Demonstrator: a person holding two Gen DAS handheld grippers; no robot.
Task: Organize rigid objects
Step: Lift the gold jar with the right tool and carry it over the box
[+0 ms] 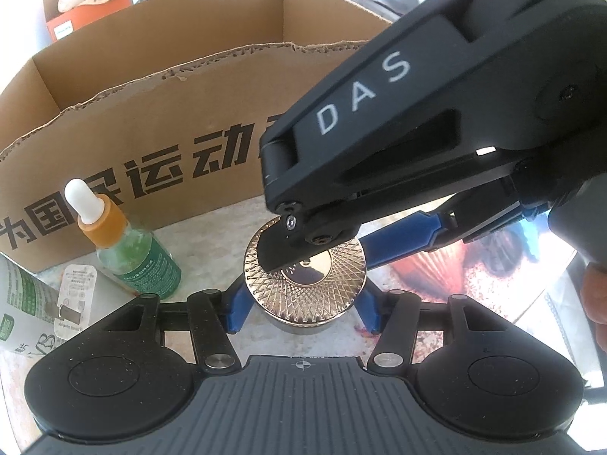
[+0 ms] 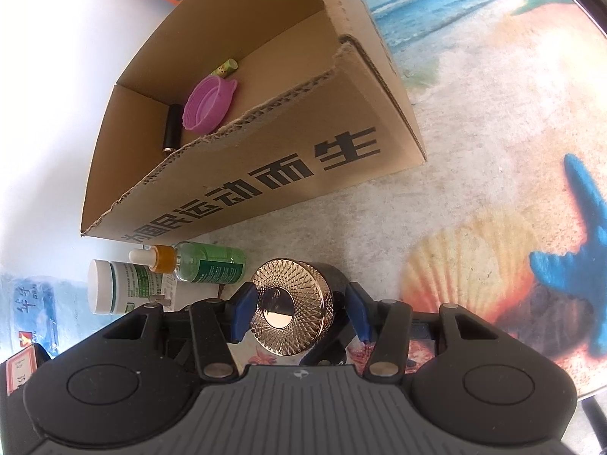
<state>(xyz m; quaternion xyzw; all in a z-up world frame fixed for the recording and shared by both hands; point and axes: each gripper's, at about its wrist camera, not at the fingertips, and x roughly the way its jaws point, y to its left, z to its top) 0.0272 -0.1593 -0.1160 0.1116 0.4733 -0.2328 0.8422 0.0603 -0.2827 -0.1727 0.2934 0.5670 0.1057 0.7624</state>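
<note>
A dark jar with a patterned gold lid point(image 1: 305, 284) stands on the beach-print mat. My left gripper point(image 1: 303, 313) has its blue pads against both sides of the lid rim. My right gripper point(image 1: 320, 256) reaches in from the upper right; its black finger crosses the lid and its blue finger point(image 1: 402, 233) runs behind the jar. In the right wrist view the same jar point(image 2: 292, 311) sits between the blue pads of the right gripper point(image 2: 301, 309), which press on it. Both grippers are shut on the jar.
An open cardboard box point(image 2: 265, 174) stands just behind, holding a pink lid point(image 2: 210, 104), a black tube point(image 2: 172, 125) and a small green item point(image 2: 226, 67). A green dropper bottle point(image 1: 132, 254) and a white pill bottle point(image 2: 114, 284) stand to the left. A hand point(image 1: 595, 303) shows at the right.
</note>
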